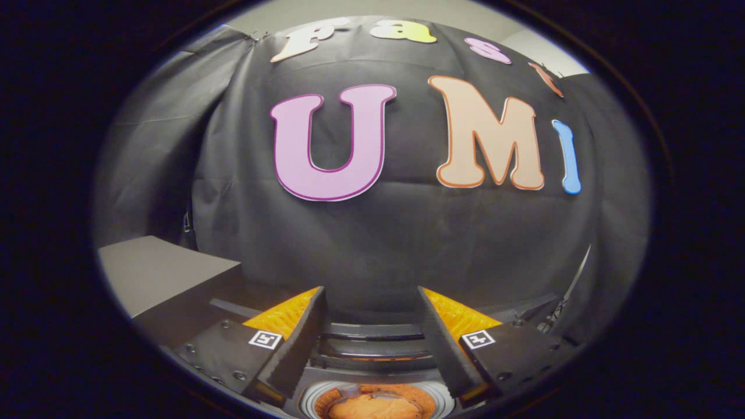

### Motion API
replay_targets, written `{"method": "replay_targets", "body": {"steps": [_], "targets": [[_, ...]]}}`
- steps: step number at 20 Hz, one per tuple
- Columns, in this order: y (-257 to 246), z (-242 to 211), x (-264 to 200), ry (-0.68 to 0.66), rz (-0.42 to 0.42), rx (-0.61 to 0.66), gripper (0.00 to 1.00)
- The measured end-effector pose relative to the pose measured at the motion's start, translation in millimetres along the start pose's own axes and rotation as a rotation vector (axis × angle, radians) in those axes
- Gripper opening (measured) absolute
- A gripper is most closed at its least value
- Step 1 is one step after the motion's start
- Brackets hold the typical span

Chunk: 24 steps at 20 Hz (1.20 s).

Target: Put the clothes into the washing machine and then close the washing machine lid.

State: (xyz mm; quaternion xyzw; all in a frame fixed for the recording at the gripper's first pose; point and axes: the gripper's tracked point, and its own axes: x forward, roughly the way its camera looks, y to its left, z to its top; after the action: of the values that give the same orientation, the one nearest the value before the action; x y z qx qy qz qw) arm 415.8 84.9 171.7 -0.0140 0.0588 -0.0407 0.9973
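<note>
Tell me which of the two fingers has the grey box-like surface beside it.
The left finger: the grey flat-topped surface lies out to its side. The right finger has only black cloth beside it. The gripper is open.

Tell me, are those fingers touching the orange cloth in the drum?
Apart. The gripper view shows the fingers spread wide, empty, with the orange cloth lying lower down in the drum.
</note>
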Motion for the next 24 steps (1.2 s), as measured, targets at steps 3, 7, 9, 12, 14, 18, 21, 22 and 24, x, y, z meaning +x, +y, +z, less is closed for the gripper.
{"method": "replay_targets", "body": {"steps": [3, 7, 9, 12, 14, 18, 21, 22, 24], "targets": [[0, -13, -25, 0.013, 0.007, -0.02, 0.96], [-2, -9, -55, -0.021, -0.004, -0.129, 0.98], [4, -1, -63, -0.039, 0.009, -0.148, 0.98], [9, 4, -75, -0.046, 0.036, -0.131, 0.98], [9, 4, -82, -0.053, 0.039, -0.118, 0.98], [3, -3, -92, -0.042, 0.039, -0.094, 0.98], [-5, -9, -107, -0.051, 0.039, -0.095, 0.98], [-8, -9, -114, -0.06, 0.042, -0.095, 0.98], [-16, -14, -127, -0.078, 0.045, -0.098, 0.98]]}}
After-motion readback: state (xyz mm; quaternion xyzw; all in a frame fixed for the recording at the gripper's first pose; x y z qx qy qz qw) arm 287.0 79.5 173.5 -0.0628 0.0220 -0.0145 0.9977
